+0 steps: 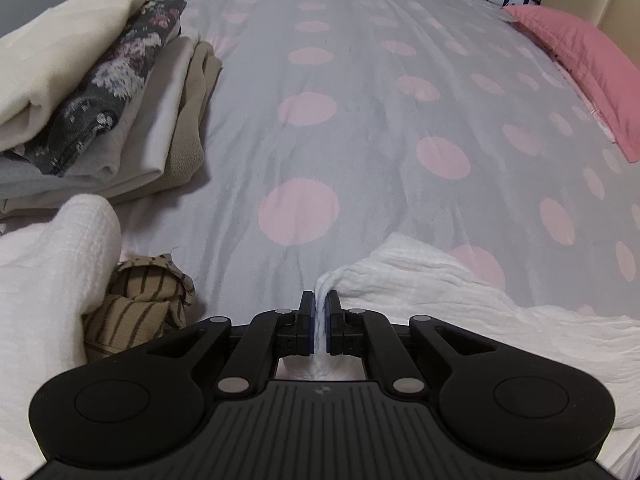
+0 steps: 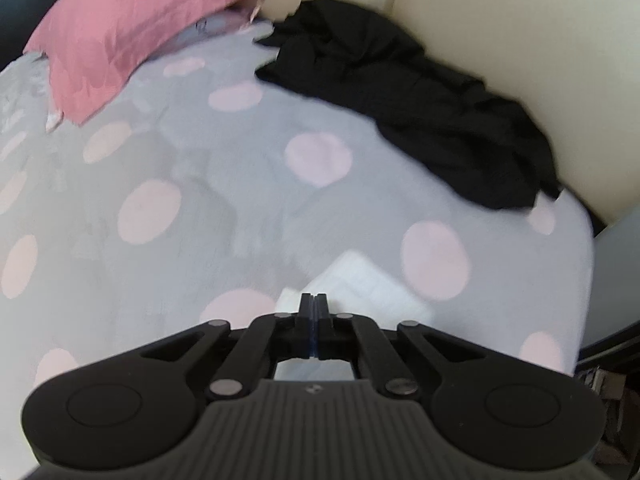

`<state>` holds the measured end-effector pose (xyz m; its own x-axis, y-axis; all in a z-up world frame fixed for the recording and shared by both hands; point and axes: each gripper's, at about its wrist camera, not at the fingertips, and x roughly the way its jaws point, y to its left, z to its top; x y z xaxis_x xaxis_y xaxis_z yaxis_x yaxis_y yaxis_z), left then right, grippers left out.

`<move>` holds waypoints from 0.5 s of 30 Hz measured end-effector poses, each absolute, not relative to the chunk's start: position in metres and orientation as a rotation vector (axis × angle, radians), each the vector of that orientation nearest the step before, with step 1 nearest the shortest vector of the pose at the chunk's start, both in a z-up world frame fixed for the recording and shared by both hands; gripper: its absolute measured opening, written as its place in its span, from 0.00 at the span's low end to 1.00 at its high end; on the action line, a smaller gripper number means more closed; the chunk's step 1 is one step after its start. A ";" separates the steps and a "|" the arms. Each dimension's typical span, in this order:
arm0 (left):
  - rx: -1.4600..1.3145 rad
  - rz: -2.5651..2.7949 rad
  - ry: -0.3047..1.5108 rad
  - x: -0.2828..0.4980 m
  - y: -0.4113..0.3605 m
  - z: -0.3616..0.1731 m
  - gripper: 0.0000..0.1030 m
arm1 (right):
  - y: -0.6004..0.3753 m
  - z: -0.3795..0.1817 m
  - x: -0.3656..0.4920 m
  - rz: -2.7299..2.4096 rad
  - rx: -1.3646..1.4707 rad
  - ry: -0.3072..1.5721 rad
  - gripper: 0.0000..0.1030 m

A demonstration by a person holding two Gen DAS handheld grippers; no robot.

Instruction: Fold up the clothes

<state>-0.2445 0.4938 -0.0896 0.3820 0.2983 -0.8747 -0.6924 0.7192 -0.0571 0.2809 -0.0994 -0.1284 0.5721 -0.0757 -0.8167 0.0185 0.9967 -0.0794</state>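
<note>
Left gripper [image 1: 319, 322] nearest the lens, jaws pinched on a fold of the white textured garment [image 1: 460, 300], which ran off to the right across the grey duvet with pink dots [image 1: 360, 120]. More white cloth bulged at lower left, beside a crumpled tan striped piece [image 1: 136, 304]. Stack of folded clothes [image 1: 100, 112] sat farther left; pink pillow [image 1: 580, 68] far right. Right gripper [image 2: 314, 322] was fully closed; whether any cloth sat between its pads could not be told, a white cloth edge [image 2: 368, 280] lay just beyond the tips, view blurred. Black garment [image 2: 420, 100] bunched by the headboard, unfolded. Step looked like securing two corners of the white garment; next move likely needed both grips confirmed, then lifting and spreading it flat.
</note>
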 end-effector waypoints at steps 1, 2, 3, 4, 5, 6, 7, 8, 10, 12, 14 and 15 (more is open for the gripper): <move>-0.456 0.660 0.984 -0.245 0.494 -0.087 0.03 | -0.102 -0.121 0.279 -0.054 -0.066 0.944 0.00; -0.455 0.658 0.977 -0.246 0.493 -0.084 0.03 | -0.104 -0.113 0.277 -0.053 -0.066 0.927 0.00; -0.454 0.656 0.970 -0.247 0.493 -0.080 0.03 | -0.105 -0.105 0.275 -0.052 -0.066 0.913 0.00; -0.451 0.653 0.967 -0.248 0.492 -0.079 0.03 | -0.105 -0.098 0.274 -0.047 -0.069 0.902 0.00; -0.448 0.650 0.965 -0.248 0.491 -0.077 0.03 | -0.106 -0.092 0.272 -0.041 -0.071 0.897 0.00; -0.444 0.647 0.962 -0.248 0.490 -0.075 0.03 | -0.105 -0.088 0.271 -0.030 -0.068 0.905 0.00; -0.445 0.639 0.965 -0.247 0.490 -0.075 0.03 | -0.105 -0.087 0.270 -0.013 -0.059 0.927 0.00; -0.449 0.622 0.972 -0.247 0.490 -0.076 0.03 | -0.104 -0.087 0.270 0.003 -0.047 0.951 0.01; -0.462 0.590 0.994 -0.244 0.492 -0.077 0.05 | -0.100 -0.090 0.267 0.020 -0.045 0.983 0.06; -0.456 0.583 1.012 -0.241 0.494 -0.078 0.15 | -0.095 -0.094 0.264 0.022 -0.046 0.990 0.06; -0.452 0.576 1.010 -0.239 0.499 -0.074 0.28 | -0.090 -0.098 0.264 0.029 -0.035 1.003 0.06; -0.457 0.572 1.002 -0.237 0.502 -0.074 0.41 | -0.087 -0.100 0.264 0.032 -0.033 1.007 0.09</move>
